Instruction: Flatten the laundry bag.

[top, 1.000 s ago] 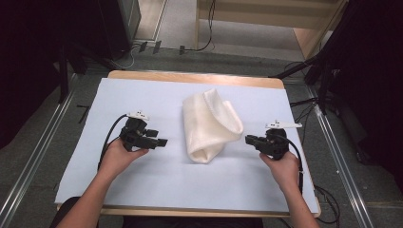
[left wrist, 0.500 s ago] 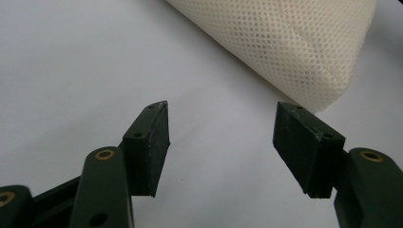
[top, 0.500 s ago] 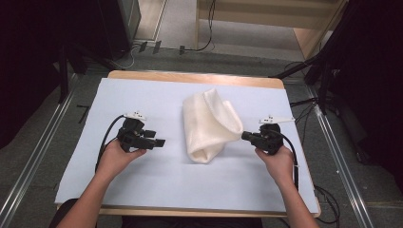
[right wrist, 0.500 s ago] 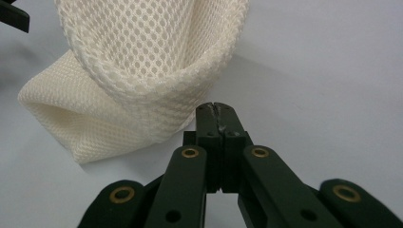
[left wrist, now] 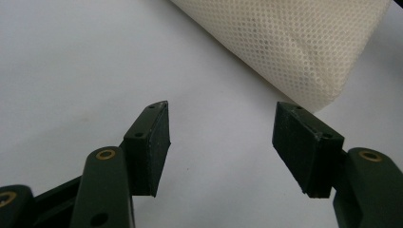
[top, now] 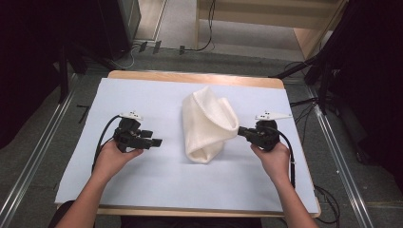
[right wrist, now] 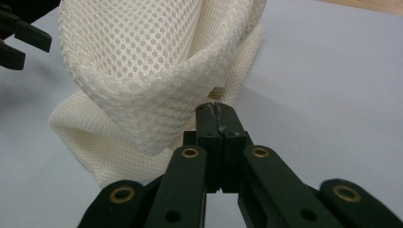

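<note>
Mesh cloth [top: 209, 124] heaped mid-counter [top: 142, 95], right gripper [top: 243, 132] fingers pressed together at its edge, whether on fabric unclear. Left gripper [top: 154, 141] fingers apart, beside the cloth. Could slip free if pulled on so thin a pinch.

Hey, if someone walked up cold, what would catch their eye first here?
The crumpled cream mesh cloth heaped at the middle of the pale blue table cover. Next, the right hand-held gripper, jaws shut at the cloth's right edge, while the left hand-held gripper sits open beside it, apart from it.

High view overhead, facing forward; gripper views close, sharing cloth [top: 207, 124].
</note>
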Demonstrator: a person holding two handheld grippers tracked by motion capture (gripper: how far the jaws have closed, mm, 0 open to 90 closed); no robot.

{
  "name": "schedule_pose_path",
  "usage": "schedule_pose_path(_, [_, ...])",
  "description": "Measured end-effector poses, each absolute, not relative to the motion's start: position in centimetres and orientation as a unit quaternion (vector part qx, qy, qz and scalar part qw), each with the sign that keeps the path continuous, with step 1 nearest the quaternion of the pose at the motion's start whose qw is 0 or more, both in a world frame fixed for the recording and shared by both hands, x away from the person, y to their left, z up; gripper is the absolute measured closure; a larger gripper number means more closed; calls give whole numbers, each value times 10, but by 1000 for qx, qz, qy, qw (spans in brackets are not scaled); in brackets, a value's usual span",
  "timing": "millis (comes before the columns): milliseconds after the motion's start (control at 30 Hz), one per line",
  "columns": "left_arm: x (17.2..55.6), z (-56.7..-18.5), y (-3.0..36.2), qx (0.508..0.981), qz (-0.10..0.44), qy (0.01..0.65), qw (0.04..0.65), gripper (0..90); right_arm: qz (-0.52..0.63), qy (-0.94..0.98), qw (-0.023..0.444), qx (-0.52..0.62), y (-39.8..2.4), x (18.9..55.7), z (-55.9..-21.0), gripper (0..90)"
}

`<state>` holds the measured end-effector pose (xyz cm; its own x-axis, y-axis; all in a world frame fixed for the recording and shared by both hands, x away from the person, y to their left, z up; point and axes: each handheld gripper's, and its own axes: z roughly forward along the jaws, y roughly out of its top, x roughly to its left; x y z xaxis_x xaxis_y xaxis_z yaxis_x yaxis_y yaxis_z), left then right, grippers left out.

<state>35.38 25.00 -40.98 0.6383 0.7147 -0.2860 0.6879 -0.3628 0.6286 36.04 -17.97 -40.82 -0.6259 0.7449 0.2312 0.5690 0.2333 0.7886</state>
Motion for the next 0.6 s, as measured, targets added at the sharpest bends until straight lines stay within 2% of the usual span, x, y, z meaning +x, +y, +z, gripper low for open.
schedule_pose_path(600, [350,-403,272,808,35,440,389,397,469,786,98,390,-153,358,-395,900])
